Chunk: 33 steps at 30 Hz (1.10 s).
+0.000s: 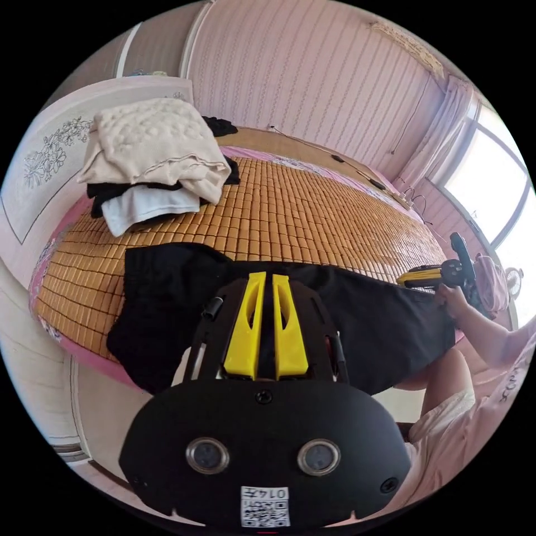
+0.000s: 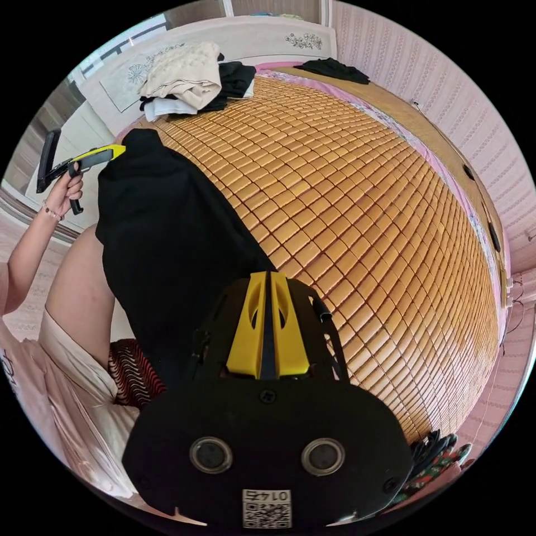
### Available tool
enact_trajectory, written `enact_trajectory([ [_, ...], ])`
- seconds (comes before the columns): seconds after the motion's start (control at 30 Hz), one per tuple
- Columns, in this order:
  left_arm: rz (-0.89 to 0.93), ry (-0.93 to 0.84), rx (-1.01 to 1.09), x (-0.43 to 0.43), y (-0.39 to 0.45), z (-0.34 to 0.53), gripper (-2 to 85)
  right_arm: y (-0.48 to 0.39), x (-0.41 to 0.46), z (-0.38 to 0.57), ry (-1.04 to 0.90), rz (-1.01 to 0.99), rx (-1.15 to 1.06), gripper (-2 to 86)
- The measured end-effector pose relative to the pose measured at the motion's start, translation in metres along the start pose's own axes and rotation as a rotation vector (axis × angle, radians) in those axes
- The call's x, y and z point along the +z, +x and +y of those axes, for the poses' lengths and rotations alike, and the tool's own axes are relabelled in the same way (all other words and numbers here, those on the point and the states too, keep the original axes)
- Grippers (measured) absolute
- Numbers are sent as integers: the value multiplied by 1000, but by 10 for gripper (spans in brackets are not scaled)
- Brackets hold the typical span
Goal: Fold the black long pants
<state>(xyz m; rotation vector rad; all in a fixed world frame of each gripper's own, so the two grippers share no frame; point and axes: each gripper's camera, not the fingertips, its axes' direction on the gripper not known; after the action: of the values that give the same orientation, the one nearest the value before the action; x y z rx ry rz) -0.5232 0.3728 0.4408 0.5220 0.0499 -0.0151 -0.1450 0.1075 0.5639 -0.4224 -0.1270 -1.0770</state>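
Observation:
The black long pants lie stretched flat along the near edge of the bamboo mat on the bed. My left gripper has its yellow jaws shut on the pants' far edge at one end. At the other end, a hand holds my right gripper against the cloth. In the right gripper view the pants run from my right gripper, shut on the dark cloth, away to the left gripper at the far end.
A pile of beige, white and black clothes sits by the headboard. Another black garment lies at the mat's far corner. The person's leg is beside the bed edge. A bright window is at the right.

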Motion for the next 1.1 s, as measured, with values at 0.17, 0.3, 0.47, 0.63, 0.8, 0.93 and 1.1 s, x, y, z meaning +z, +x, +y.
enact_trajectory([
  [0.17, 1, 5, 40, -31, -73, 50, 60, -56, 10, -100, 56, -147, -255, 87],
  [0.3, 36, 43, 102, -39, -120, 74, 96, -120, 23, -200, 84, -219, -467, 131],
  [0.47, 91, 90, 176, -30, -167, 76, 153, -164, 64, -298, 21, -227, -524, 171],
  [0.63, 157, 76, 240, 3, -210, 59, 204, -180, 100, -339, -152, -391, -592, 70],
  [0.8, 302, 41, 263, 39, -238, 40, 203, -197, 62, -326, -40, -519, -870, 14],
  [0.93, 328, -43, 373, 49, -232, 42, 154, -203, 33, -318, 15, -619, -994, 9],
  [1.1, 273, -21, 449, 29, -231, 56, 28, -217, 25, -322, 10, -572, -1073, 5],
])
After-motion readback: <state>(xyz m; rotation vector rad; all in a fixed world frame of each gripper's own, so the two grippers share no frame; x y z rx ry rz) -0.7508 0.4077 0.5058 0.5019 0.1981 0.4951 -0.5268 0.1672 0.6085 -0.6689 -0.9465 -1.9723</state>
